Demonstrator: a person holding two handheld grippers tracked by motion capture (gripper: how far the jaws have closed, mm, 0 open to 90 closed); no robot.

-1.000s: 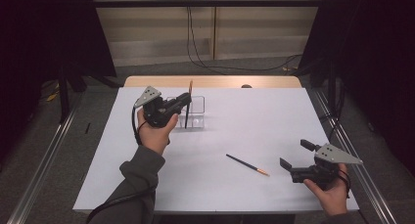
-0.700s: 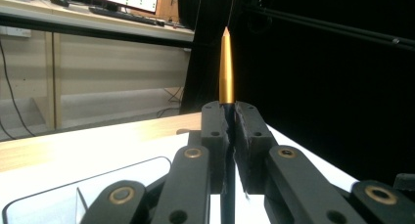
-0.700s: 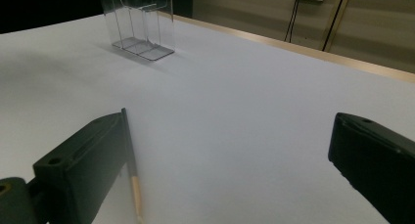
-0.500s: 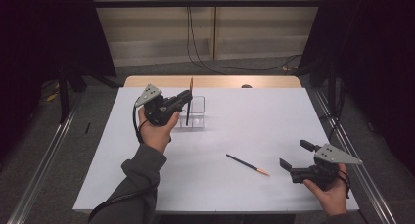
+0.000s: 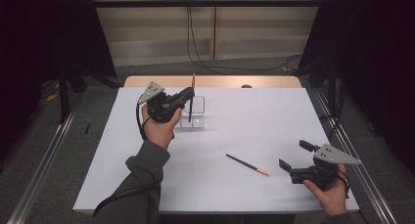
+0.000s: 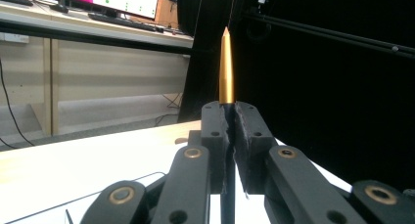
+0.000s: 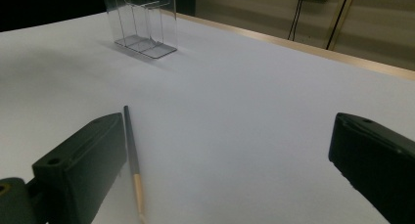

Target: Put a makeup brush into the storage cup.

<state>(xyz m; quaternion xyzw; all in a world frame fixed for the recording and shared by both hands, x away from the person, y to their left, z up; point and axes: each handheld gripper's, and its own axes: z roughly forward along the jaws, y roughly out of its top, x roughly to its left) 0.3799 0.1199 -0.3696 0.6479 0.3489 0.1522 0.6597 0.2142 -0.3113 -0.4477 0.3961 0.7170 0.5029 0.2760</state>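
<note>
Not much has moved in the last second: the left gripper (image 5: pixel 187 93) stays clamped on a gold-tipped pencil (image 6: pixel 226 67), held upright right over the clear organizer (image 5: pixel 195 117). Looks like it's about to drop in. Right gripper (image 5: pixel 296 156) sits wide open by the second pencil (image 5: pixel 247 165) lying on the table

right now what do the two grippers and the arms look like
Both the left gripper and the right gripper are black, each topped by a grey three-cornered plate. The left's jaw links carry brass-coloured pins, and a black cable trails from it. The left arm wears a grey sleeve.
</note>
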